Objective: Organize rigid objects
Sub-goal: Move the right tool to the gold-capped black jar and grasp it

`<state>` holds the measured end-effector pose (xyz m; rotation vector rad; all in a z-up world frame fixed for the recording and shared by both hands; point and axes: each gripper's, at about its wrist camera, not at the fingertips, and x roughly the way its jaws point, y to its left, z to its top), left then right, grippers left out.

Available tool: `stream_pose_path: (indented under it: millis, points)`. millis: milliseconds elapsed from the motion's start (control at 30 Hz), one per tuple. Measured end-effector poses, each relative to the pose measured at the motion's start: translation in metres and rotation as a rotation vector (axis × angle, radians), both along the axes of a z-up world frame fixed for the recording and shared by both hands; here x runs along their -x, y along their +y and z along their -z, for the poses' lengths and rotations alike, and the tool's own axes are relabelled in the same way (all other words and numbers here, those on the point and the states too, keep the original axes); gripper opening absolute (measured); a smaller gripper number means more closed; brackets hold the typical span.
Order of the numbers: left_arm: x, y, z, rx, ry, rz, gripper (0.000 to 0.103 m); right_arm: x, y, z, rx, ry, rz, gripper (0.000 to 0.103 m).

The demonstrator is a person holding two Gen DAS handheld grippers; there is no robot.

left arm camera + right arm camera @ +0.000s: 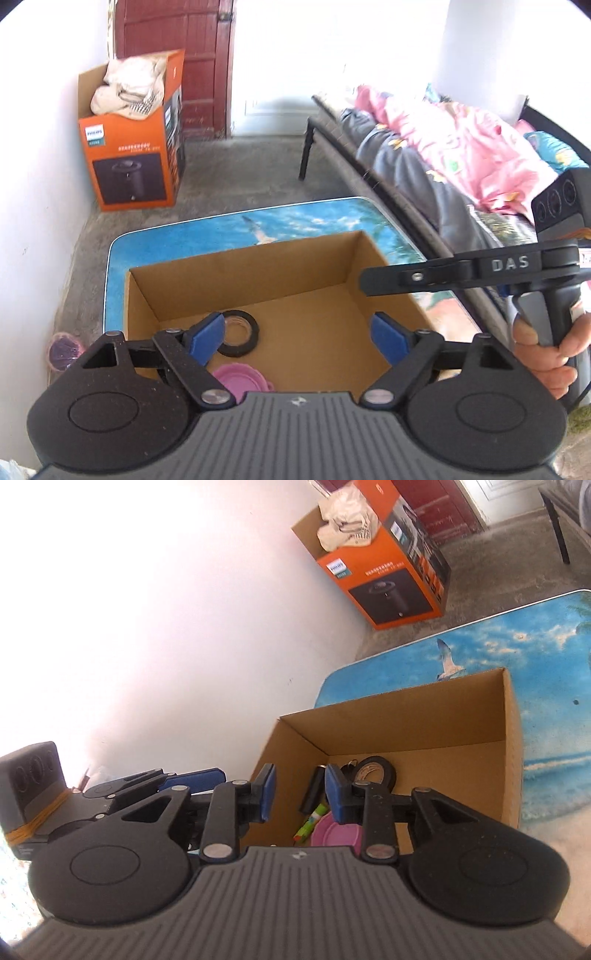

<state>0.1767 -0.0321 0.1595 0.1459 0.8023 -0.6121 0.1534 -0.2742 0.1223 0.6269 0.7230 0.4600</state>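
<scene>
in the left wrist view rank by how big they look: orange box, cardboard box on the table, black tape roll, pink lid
1. cardboard box
2. orange box, though it sits farther from the camera
3. black tape roll
4. pink lid, partly hidden, so unsure against the tape

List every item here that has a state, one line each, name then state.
left gripper: open wide, nothing between its pads
right gripper: partly open, holding nothing
cardboard box: open-topped, on the table
black tape roll: lying flat in the box
pink lid: lying in the box
orange box: top open, cloth stuffed in
red door: shut
</scene>
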Motion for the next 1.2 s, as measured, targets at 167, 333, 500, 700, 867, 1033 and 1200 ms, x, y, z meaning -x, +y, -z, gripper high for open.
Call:
stream_pose_path:
  millis: [167,333,500,700,867,1033,1200]
  points:
    - [0.063,0.002,0.028,0.02,-0.05,-0.019,0.092,0.091,-0.001,0.01,-0.033,-0.067,0.044,0.049]
    - [0.109,-0.004,0.091,-0.012,-0.026,-0.004,0.092,0.136,0.014,0.06,-0.007,0.02,0.116,0.051]
    - [0.133,-0.015,0.138,-0.125,-0.077,0.011,0.091,0.135,0.037,0.097,0.031,0.106,0.119,0.051]
    - [0.137,-0.031,0.163,-0.184,-0.15,0.014,0.085,0.112,0.064,0.111,0.111,0.109,0.09,0.051]
    - [0.128,-0.036,0.172,-0.187,-0.155,0.001,0.076,0.089,0.073,0.122,0.141,0.147,0.08,0.042]
    - [0.122,-0.037,0.173,-0.16,-0.132,-0.001,0.072,0.08,0.082,0.125,0.16,0.162,0.05,0.037]
    - [0.121,-0.039,0.171,-0.134,-0.113,0.017,0.072,0.086,0.082,0.121,0.19,0.162,0.046,0.037]
